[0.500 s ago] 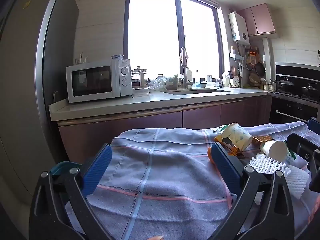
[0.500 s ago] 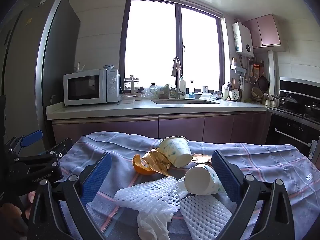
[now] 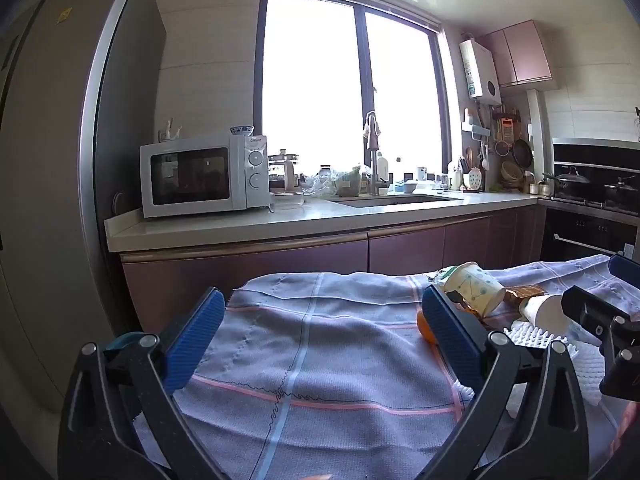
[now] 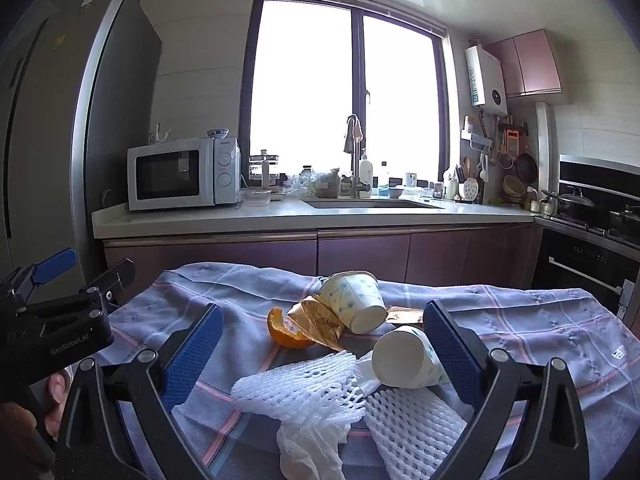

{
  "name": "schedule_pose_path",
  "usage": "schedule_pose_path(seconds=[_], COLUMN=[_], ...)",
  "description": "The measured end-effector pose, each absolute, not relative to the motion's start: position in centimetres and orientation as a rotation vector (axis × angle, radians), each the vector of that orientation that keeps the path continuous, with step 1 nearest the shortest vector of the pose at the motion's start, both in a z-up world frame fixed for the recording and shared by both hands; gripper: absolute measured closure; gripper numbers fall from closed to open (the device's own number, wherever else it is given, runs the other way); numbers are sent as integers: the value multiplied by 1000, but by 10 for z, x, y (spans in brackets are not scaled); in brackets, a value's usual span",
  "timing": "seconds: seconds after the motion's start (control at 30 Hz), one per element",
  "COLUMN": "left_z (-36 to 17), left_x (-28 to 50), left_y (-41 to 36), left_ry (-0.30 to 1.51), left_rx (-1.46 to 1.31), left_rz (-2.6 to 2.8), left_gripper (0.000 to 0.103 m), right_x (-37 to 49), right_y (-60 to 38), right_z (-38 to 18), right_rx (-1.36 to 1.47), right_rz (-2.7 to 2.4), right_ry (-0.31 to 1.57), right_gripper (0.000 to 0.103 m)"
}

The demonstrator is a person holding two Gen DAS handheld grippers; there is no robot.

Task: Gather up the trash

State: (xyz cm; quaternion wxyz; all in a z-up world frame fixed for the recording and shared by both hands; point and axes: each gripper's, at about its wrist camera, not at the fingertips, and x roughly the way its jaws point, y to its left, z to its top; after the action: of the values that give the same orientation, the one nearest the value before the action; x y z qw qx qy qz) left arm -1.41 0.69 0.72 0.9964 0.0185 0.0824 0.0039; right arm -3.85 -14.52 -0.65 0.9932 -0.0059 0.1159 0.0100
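A kitchen table under a blue checked cloth (image 4: 520, 320) carries the trash: two tipped paper cups (image 4: 356, 300), orange peel (image 4: 286, 330), gold wrapper (image 4: 316, 320), foam fruit nets (image 4: 304, 388). The right gripper (image 4: 320, 344) gapes wide around it, holding nothing; the left gripper (image 3: 320, 336) spreads equally wide over bare cloth.

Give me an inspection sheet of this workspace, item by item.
Surface: checked cloth covers the table.
Job's things: two tipped paper cups, orange peel, gold wrapper, two foam nets, crumpled tissue.
Clutter: nothing seen.
Grippers: left gripper open over bare cloth; right gripper open, trash pile ahead, nothing held.
Cables: nothing seen.
Surroundings: counter with microwave, sink, window, stove.
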Motion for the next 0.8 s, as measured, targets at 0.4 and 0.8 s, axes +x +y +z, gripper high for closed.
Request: schedule_pose_path(seconds=[0.4,0.8], left_z=[5,9], left_x=[-15,-20], left_y=[4,4], left_ry=[153,128], left_rx=[43,48], left_rz=[7,8], left_gripper=[6,6], right_x=[-41,-39], right_y=[-146,-145], right_z=[-4,-4], right_rx=[-7,-7], right_rz=[21,21], right_ry=[229,225], right_gripper=[6,6])
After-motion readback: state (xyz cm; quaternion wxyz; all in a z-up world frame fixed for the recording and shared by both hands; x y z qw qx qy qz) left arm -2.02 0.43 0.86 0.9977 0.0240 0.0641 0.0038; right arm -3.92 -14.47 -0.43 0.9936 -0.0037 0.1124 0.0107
